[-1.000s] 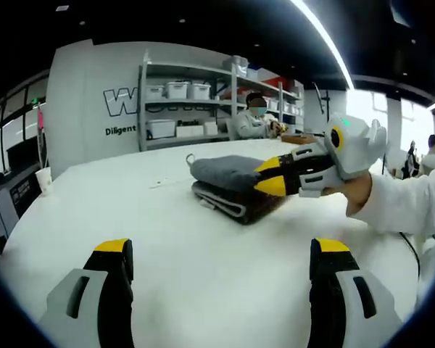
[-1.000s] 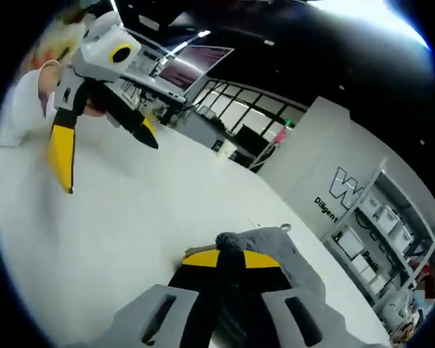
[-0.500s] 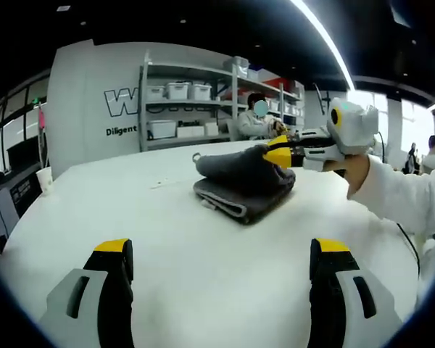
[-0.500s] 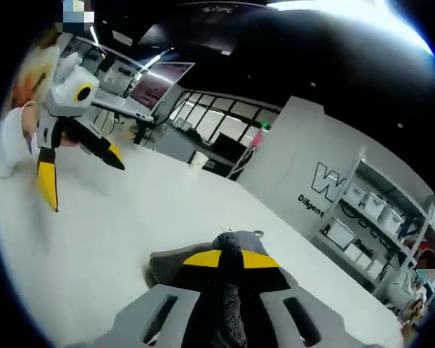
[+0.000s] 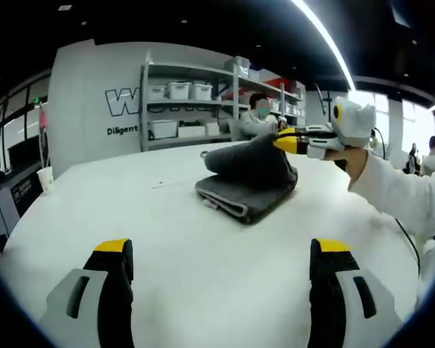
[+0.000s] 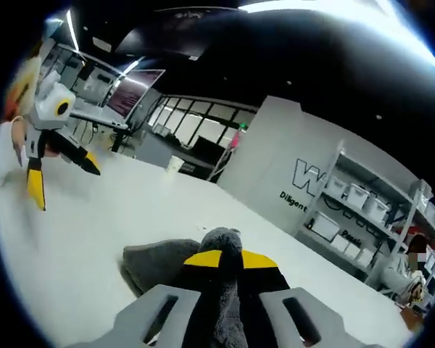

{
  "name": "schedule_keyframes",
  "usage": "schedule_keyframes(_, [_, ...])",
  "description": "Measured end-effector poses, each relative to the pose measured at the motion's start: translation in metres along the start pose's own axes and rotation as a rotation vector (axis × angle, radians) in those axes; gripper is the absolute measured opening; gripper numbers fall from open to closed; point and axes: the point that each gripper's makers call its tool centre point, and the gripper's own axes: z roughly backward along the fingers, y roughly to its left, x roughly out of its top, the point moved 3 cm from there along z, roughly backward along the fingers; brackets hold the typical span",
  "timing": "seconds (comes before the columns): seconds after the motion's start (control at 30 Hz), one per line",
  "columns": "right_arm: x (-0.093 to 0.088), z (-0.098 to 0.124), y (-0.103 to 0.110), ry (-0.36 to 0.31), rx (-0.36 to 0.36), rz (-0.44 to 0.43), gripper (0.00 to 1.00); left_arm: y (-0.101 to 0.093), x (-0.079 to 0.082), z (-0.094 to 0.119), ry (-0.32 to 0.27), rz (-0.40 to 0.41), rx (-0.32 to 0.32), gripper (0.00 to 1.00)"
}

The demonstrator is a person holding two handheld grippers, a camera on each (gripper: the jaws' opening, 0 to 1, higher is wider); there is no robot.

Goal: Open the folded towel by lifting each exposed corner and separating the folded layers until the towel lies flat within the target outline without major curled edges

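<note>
I see the gray towel (image 5: 248, 181) lying folded near the middle of the white table (image 5: 203, 268). Its top layer is pulled up off the stack. My right gripper (image 6: 223, 262) is pinching that top layer tight. My left gripper (image 5: 221, 264) is spread wide with nothing in it, low over the table's near edge, well apart from the towel.

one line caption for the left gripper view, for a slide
Right gripper pinches the top layer of the folded grey towel and lifts it off the white table; left gripper waits open.
</note>
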Motion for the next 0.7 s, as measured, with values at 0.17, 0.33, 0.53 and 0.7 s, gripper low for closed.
schedule_keyframes(0.17, [-0.004,0.010,-0.017,-0.008,-0.051,-0.039,0.01,-0.003,-0.001,0.000,0.000,0.001,-0.002,1.00])
schedule_keyframes(0.33, [-0.011,0.018,-0.035,-0.007,-0.097,-0.070,0.01,0.000,-0.001,0.000,0.003,0.003,0.000,1.00])
schedule_keyframes(0.53, [-0.019,0.026,-0.052,-0.007,-0.148,-0.102,0.01,0.013,0.000,-0.003,0.005,0.003,0.002,1.00])
schedule_keyframes(0.7, [-0.029,0.034,-0.067,0.013,-0.193,-0.101,0.01,0.015,0.000,-0.004,0.009,0.005,0.004,1.00])
